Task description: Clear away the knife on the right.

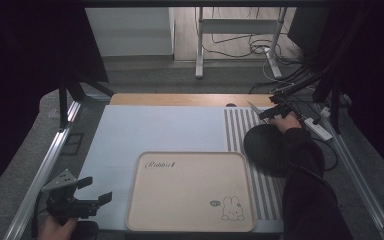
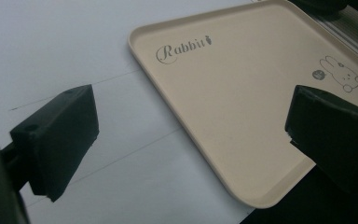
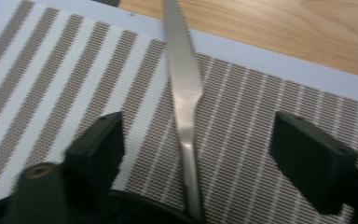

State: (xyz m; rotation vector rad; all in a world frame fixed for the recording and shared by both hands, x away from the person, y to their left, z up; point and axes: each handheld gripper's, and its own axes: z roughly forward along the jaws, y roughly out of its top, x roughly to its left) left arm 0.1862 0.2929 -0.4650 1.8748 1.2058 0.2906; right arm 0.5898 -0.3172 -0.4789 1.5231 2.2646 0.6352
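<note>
Lying on the striped mat (image 3: 98,98), the knife (image 3: 182,93) rests with its handle end across the rim of the black plate (image 1: 266,147) and its blade pointing toward the wooden strip at the far edge of the table (image 1: 180,99). Your right gripper (image 3: 193,154) sits over it with both jaws wide apart, one on each side of the handle and neither pad touching metal, so nothing is held there.

Because the knife is propped at a slant on the plate's rim, it will likely roll or skid if one pad reaches it before the other; close evenly and centred. Grip too near the plate and a jaw could catch the rim and drag the plate with it. The thin handle could also twist out of a shallow pinch.

Your left gripper (image 2: 186,135) hovers just beside the near left corner of the beige tray (image 2: 242,102), jaws open and empty, well apart from the knife. Swinging it inward carelessly could nudge the tray across the pale sheet (image 1: 155,130).
</note>
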